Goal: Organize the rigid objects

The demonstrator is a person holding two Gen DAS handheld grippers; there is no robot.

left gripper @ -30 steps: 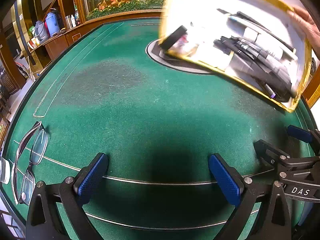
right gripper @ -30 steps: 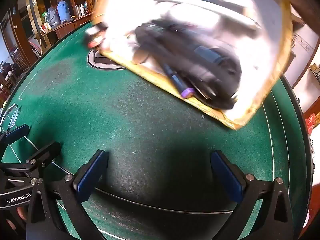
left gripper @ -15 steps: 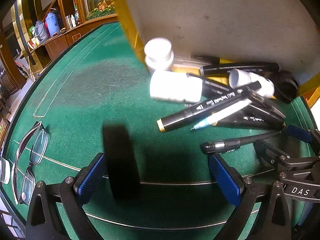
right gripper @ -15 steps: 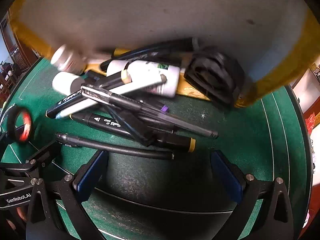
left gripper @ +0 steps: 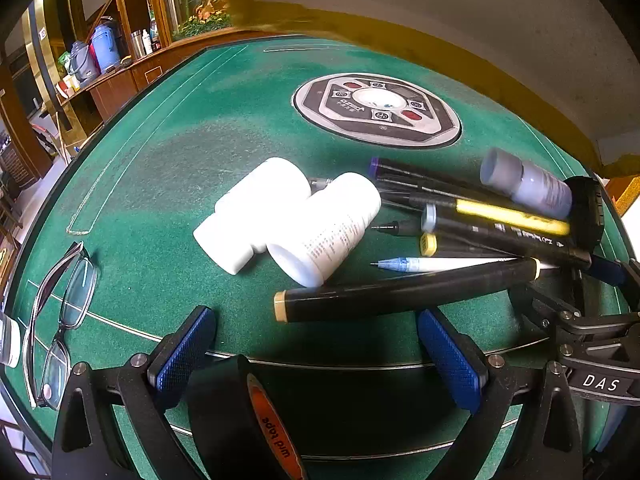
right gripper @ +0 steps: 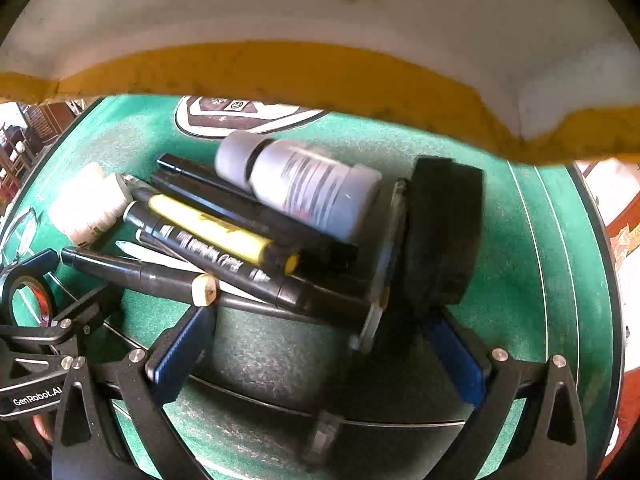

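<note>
the tray (right gripper: 320, 20) is tipped up now and everything's dumped on the green counter (left gripper: 168, 168): white bottles (left gripper: 288, 220) at 11 o'clock of the left gripper (left gripper: 316, 344), markers (right gripper: 224, 240) at 12 of the right gripper (right gripper: 320, 352). both grippers are held wide open, nothing gripped, so sorting can be started.

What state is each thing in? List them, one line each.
Left tongs: open, empty.
Right tongs: open, empty.
Two white bottles: capped, lying on their sides, touching.
Grey bottle: capped, lying atop the markers.
Markers and pens: heaped, crossing.
Tape roll: standing on edge.
Glasses: unfolded, on the felt.
Tray: lifted, tilted, emptied.
</note>
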